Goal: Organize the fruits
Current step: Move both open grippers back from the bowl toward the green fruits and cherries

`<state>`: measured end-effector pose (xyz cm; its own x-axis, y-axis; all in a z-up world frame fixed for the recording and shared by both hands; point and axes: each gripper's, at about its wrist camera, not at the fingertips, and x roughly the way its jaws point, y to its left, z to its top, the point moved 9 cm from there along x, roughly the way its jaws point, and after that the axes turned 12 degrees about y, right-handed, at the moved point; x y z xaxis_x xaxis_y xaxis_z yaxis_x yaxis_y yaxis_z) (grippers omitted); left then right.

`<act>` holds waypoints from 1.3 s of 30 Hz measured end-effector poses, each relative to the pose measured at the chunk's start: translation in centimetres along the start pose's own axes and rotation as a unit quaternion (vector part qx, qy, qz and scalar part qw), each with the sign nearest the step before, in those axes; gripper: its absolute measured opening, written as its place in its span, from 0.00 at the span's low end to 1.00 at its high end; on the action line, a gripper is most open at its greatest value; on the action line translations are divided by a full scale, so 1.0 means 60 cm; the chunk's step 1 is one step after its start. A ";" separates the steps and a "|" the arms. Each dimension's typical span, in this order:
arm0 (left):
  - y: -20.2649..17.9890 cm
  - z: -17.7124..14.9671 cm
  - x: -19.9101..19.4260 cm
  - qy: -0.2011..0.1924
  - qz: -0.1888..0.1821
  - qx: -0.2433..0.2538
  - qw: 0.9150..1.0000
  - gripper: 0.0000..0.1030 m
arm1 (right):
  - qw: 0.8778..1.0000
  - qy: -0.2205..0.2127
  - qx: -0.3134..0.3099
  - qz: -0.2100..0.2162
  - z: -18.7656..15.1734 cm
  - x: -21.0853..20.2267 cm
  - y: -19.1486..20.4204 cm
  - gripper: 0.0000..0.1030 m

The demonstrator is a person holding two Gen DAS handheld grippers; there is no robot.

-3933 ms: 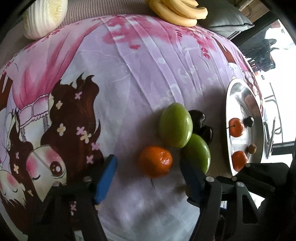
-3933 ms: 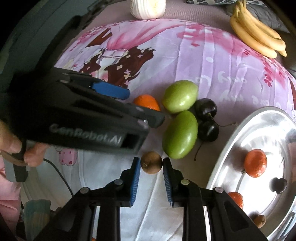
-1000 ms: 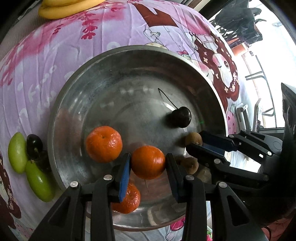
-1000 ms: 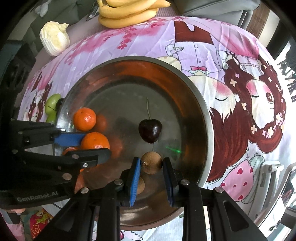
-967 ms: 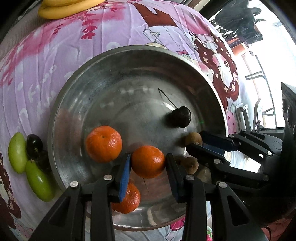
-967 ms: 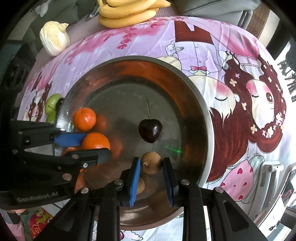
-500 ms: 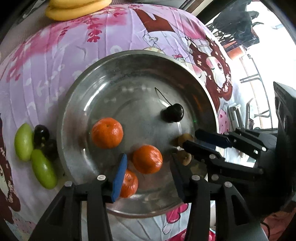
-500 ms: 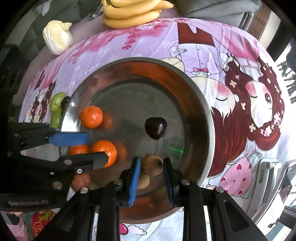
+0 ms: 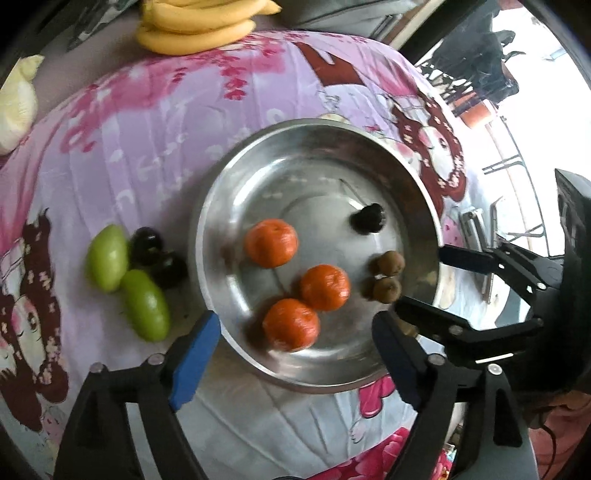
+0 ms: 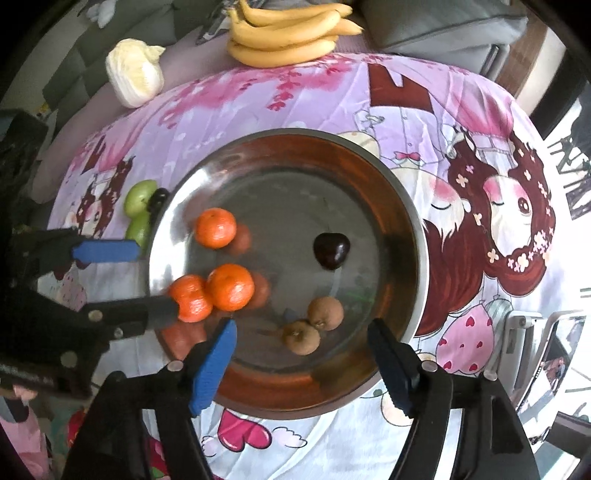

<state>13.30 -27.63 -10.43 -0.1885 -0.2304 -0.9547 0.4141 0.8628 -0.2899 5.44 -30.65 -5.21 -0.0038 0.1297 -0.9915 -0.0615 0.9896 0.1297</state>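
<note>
A round steel plate [image 9: 417,206] [image 10: 406,229] lies on the pink cartoon cloth. In it are three tangerines [image 9: 324,287] [image 10: 230,287], two small brown fruits [image 9: 386,288] [image 10: 325,313] and a dark cherry [image 9: 366,218] [image 10: 331,250]. Two green fruits [image 9: 144,305] [image 10: 139,196] and two dark cherries [image 9: 168,266] lie on the cloth left of the plate. My left gripper [image 9: 295,352] is open and empty, above the plate's near rim. My right gripper [image 10: 301,363] is open and empty, above the near rim by the brown fruits.
A bunch of bananas [image 9: 195,26] [image 10: 288,35] and a pale cabbage [image 10: 135,77] lie at the far edge. A grey cushion [image 10: 436,22] lies at the back right. The cloth drops off at the right, beside a window and metal frames [image 9: 491,236].
Both grippers have opened wide and drawn back up from the plate. The tangerine and the brown fruit they held now lie in the plate.
</note>
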 end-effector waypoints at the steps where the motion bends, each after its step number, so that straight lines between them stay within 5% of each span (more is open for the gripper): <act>1: 0.007 -0.002 -0.001 -0.001 0.003 -0.003 1.000 0.83 | 1.000 0.000 -0.002 -0.001 -0.001 -0.001 0.005 0.77; 5: 0.034 -0.010 -0.005 -0.007 0.010 -0.017 1.000 0.86 | 1.000 -0.004 -0.005 -0.001 -0.001 -0.005 0.014 0.93; 11: 0.079 -0.027 -0.011 -0.016 0.025 -0.033 0.999 0.92 | 1.000 -0.007 -0.008 -0.008 0.001 -0.006 0.019 0.99; 21: 0.141 -0.049 -0.026 -0.044 0.063 -0.043 0.996 0.99 | 1.000 -0.009 -0.021 -0.010 0.004 -0.006 0.043 1.00; 39: 0.235 -0.066 -0.037 -0.072 0.063 -0.068 0.993 0.99 | 0.998 0.000 -0.056 0.004 0.030 0.008 0.127 1.00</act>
<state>16.03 -13.15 -12.17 -0.0099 -0.1705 -0.9853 0.3012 0.9391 -0.1656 6.76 -22.95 -4.67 -0.0042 0.1383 -0.9904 -0.1721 0.9755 0.1369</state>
